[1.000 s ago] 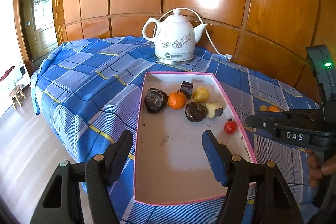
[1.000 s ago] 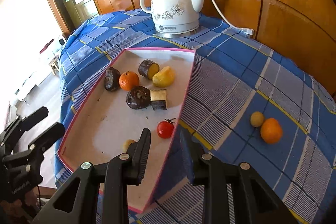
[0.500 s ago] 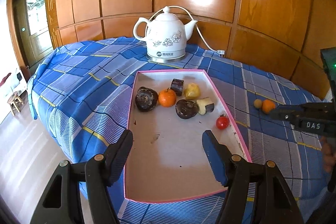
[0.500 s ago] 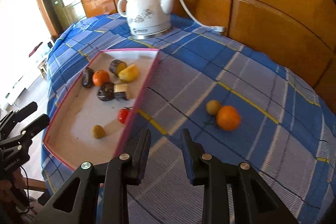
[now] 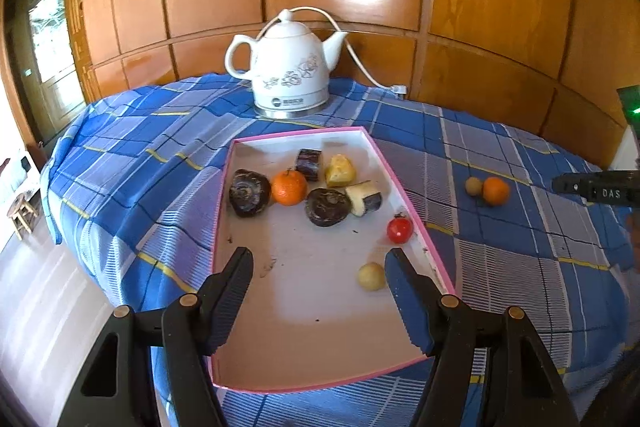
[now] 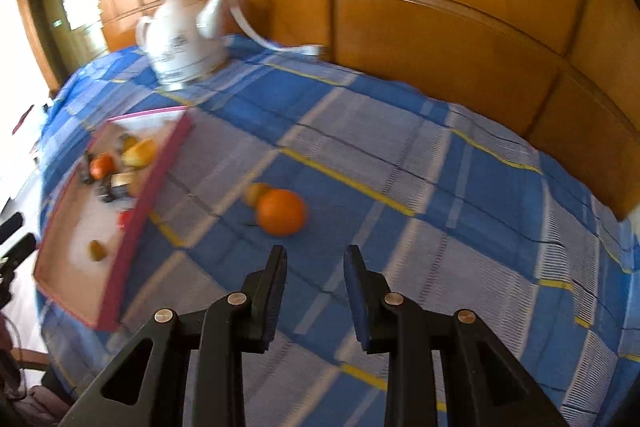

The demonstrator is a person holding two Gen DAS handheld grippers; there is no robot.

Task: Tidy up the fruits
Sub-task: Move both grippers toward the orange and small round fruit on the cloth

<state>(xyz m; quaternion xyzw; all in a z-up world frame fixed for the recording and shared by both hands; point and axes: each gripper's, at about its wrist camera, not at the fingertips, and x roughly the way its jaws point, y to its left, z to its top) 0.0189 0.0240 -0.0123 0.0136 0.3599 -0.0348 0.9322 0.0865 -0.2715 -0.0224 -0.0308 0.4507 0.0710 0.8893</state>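
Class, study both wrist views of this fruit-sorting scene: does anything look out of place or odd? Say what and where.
Two fruits sit outside the pink-rimmed tray: an orange and a small yellowish fruit, touching on the blue checked cloth to the tray's right. The tray floor also shows dark smudges and crumbs. Everything else lies inside.

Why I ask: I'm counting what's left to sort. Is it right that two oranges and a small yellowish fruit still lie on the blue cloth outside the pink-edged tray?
Not quite: only one orange lies on the blue cloth outside the pink-edged tray, touching the small yellowish fruit. The other orange is already inside the tray. The left wrist view shows this.
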